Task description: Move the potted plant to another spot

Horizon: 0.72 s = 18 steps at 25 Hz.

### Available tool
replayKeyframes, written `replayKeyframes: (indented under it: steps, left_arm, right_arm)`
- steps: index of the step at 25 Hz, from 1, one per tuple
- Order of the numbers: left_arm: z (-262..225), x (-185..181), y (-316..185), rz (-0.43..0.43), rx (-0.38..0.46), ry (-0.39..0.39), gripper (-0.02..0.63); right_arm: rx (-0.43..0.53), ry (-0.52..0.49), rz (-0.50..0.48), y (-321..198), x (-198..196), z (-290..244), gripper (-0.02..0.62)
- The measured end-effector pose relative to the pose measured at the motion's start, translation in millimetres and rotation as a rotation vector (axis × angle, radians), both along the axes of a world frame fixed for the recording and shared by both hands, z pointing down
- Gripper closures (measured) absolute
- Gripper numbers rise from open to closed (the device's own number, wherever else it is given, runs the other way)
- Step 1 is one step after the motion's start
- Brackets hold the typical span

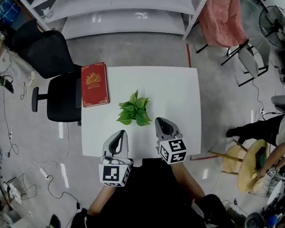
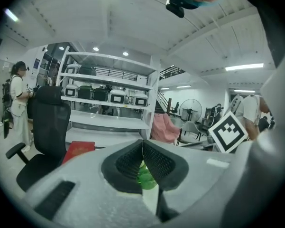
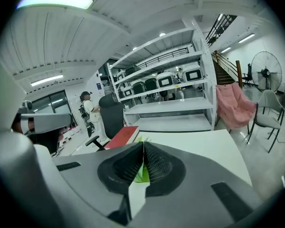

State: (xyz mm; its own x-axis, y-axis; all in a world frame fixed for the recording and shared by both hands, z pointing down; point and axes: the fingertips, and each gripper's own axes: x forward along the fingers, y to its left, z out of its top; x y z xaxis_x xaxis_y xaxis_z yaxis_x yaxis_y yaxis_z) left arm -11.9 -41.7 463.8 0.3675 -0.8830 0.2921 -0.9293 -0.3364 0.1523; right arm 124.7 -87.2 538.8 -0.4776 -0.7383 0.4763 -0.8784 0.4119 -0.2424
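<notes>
**Both my grippers closed, plant standing mid-table**

At the table's left edge lies a red book. My left gripper hovers over the near edge, its jaws pressed together on nothing. The potted plant stands just ahead, about mid-table, right of the book and clear of both tools. Its pot is probably hidden beneath the leaves. My right gripper sits just beside the foliage, jaws likewise closed and empty, with green leaves showing beyond them.
</notes>
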Motion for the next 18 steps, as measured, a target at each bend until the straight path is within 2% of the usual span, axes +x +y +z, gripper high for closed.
replayKeyframes:
  steps: [12,18]
  left_arm:
    - [17,-12,-29,-0.06,-0.037,-0.005,0.589]
    - [25,-18,-32,-0.083,-0.059,-0.003,0.589]
  right_arm:
    - [-0.239,0.034,-0.11,-40,-15,87,0.581]
    - [-0.325,0.052,-0.141,-54,-22,118,0.58]
